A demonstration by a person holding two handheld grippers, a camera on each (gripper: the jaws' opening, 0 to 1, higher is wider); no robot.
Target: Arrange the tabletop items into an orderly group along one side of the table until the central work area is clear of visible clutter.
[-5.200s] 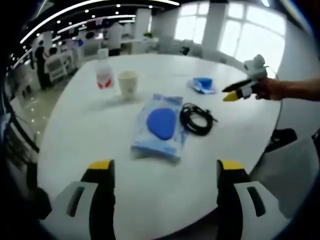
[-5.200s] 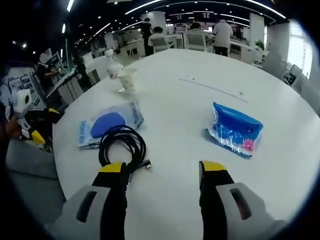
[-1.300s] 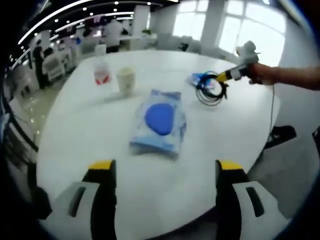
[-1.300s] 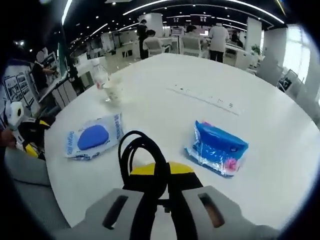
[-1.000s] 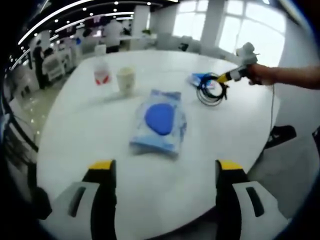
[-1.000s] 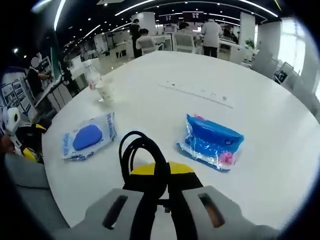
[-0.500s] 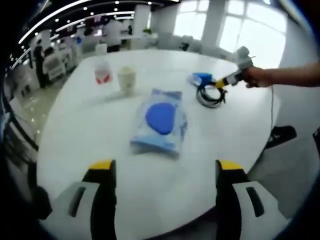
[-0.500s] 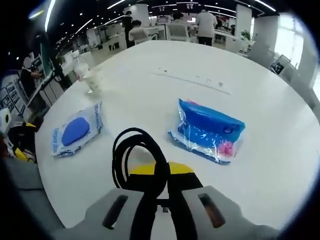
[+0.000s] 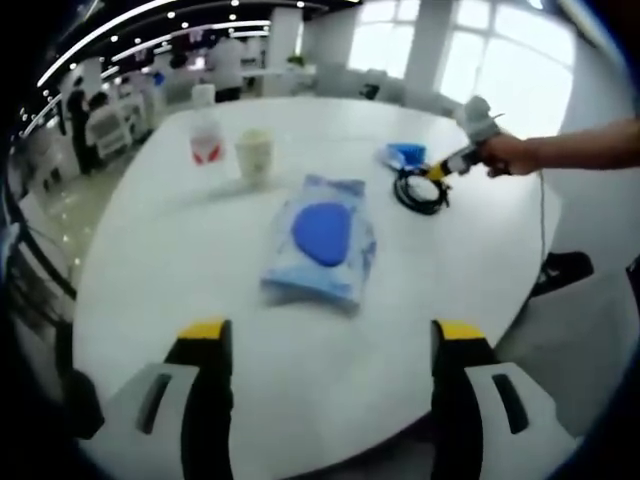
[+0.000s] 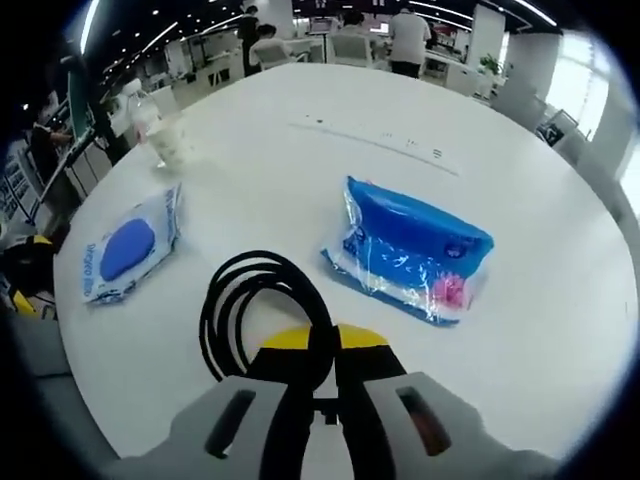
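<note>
My right gripper (image 10: 323,345) is shut on a coiled black cable (image 10: 250,310), whose loop reaches the white table (image 10: 300,190) just left of a blue tissue pack (image 10: 410,250). In the left gripper view that gripper (image 9: 440,170) holds the cable (image 9: 420,193) beside the blue pack (image 9: 404,157) at the far right. A pale blue wipes packet (image 9: 322,238) lies mid-table. A paper cup (image 9: 254,155) and a clear bottle (image 9: 205,140) stand at the far left. My left gripper (image 9: 330,345) is open near the table's close edge, holding nothing.
The wipes packet (image 10: 125,250), cup (image 10: 172,140) and bottle (image 10: 140,105) lie at the left in the right gripper view. A power strip slot (image 10: 375,140) runs across the far tabletop. Desks, chairs and people fill the office behind. A dark chair (image 9: 563,270) stands past the table's right edge.
The right gripper has lowered with the cable toward the table, closer to the blue tissue pack; the coil now rests beside it. The left gripper has stayed still and open.
</note>
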